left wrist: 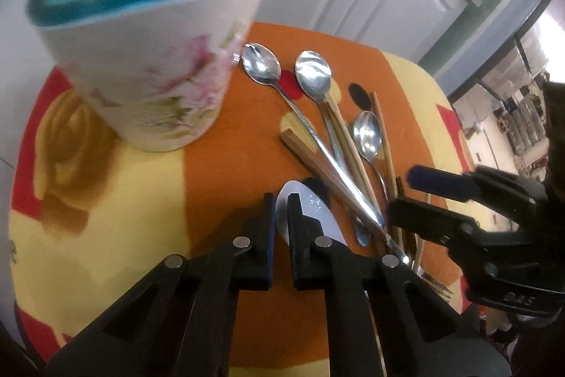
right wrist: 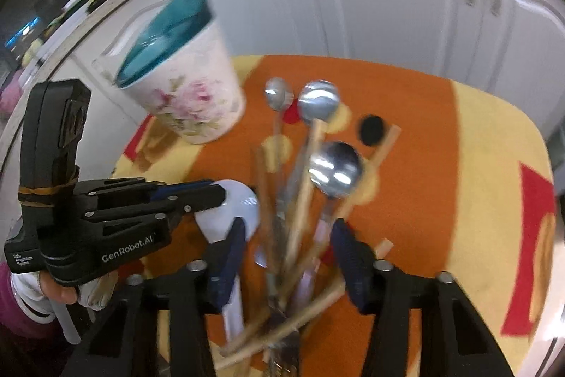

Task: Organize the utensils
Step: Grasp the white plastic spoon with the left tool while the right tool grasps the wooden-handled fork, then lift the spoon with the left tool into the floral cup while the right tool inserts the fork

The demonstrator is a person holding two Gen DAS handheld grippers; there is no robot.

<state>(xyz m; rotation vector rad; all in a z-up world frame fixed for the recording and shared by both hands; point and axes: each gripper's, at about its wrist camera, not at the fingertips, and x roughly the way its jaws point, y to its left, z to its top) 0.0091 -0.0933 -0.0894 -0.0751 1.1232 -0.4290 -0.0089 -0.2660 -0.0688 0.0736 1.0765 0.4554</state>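
- Left gripper [left wrist: 280, 200] is pinched shut on the white spoon [left wrist: 310, 218] near the desk's [left wrist: 141, 200] front edge, ready to lift.
- Right gripper [right wrist: 287, 228] is half open, straddling the loose spoons and chopsticks [right wrist: 303, 186] without gripping.
- Floral cup [left wrist: 152, 73] stands upright at the far left corner, likely their holder.

Glossy white ceramic cup [left wrist: 148, 73] with a pink flower print and shiny teal inside. Polished steel spoons [left wrist: 312, 78] — mirror-bright bowls — lie among matt pale wooden chopsticks [left wrist: 348, 143]. A smooth white plastic spoon [right wrist: 229, 211] looks satin. The orange-and-yellow cloth [left wrist: 226, 136] over the table is soft, matt — faintly napped.
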